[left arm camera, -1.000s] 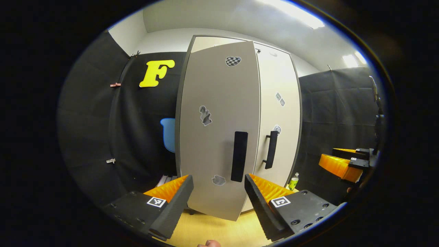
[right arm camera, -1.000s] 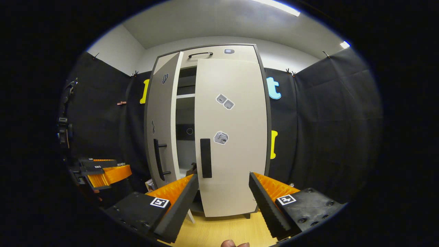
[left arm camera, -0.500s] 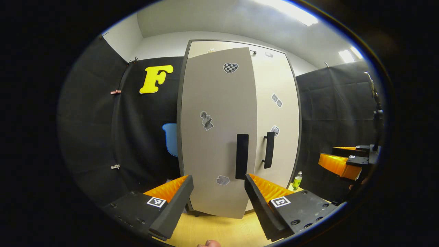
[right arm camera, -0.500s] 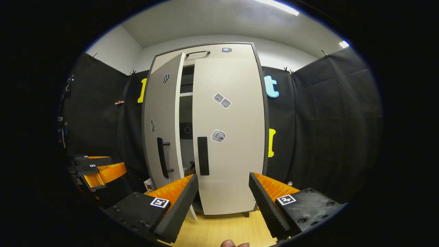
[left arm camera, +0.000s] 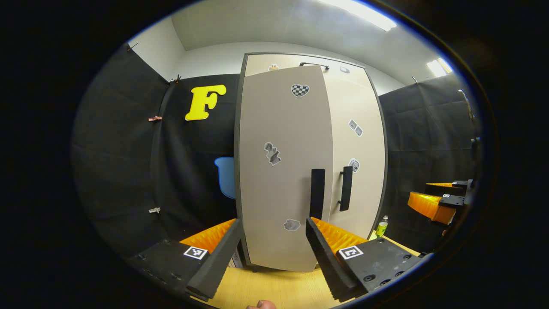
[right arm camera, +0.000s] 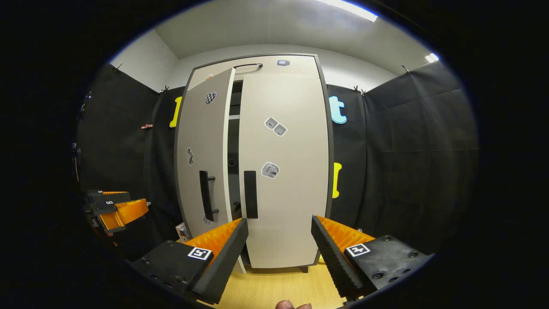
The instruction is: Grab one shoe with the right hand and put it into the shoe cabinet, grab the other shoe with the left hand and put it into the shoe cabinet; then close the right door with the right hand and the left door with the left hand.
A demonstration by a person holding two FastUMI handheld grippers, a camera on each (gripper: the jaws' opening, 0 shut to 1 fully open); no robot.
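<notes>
Swung nearer shut, left door remains ajar; two doors.

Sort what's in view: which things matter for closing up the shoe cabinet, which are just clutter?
Job:
- shoe cabinet
- left door, ajar, with its handle
- right door, with its handle
- left gripper, open
- right gripper, open

Clutter:
- green bottle on the floor beside the cabinet
- stickers on the doors
- small box by the cabinet's foot
</notes>
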